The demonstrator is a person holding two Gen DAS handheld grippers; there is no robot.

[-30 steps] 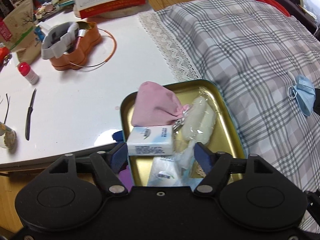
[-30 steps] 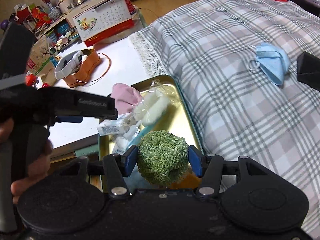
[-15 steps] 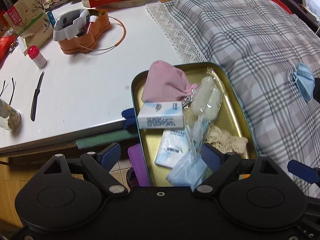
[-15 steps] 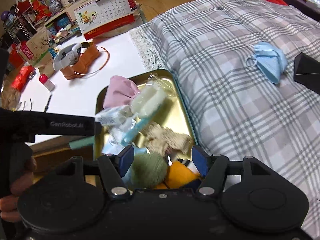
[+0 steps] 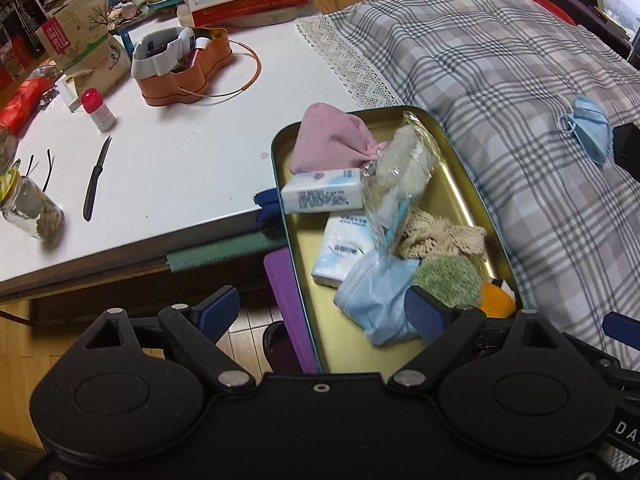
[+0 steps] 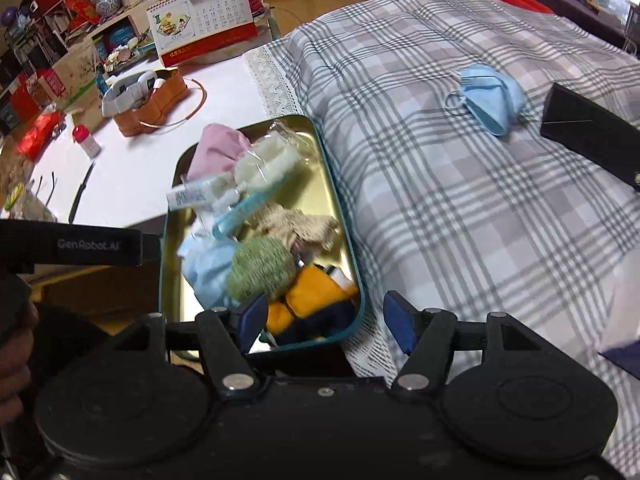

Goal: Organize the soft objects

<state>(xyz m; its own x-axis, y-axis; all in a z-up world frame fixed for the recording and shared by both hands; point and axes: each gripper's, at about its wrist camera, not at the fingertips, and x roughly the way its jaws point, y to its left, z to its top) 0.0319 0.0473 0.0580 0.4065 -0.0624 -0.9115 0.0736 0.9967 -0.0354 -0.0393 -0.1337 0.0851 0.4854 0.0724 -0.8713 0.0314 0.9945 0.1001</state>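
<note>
Mask (image 6: 490, 100): blue, loose on the plaid bed (image 6: 460, 208), well apart from the tin (image 5: 460, 164).
Handling: light, limp, likely slippery; pinch the folded body, not the ear loops.
Tin: pink pouch (image 5: 326, 140), tissue packs, green scrubber (image 6: 260, 268), second mask.
Left tool (image 5: 320, 312): jaws just widened, empty.
Right tool (image 6: 324, 320): jaws apart, empty.
Writing: "GenRobot.AI" on the left tool's body; calendar (image 6: 204, 20) on the surface shows "01".
</note>
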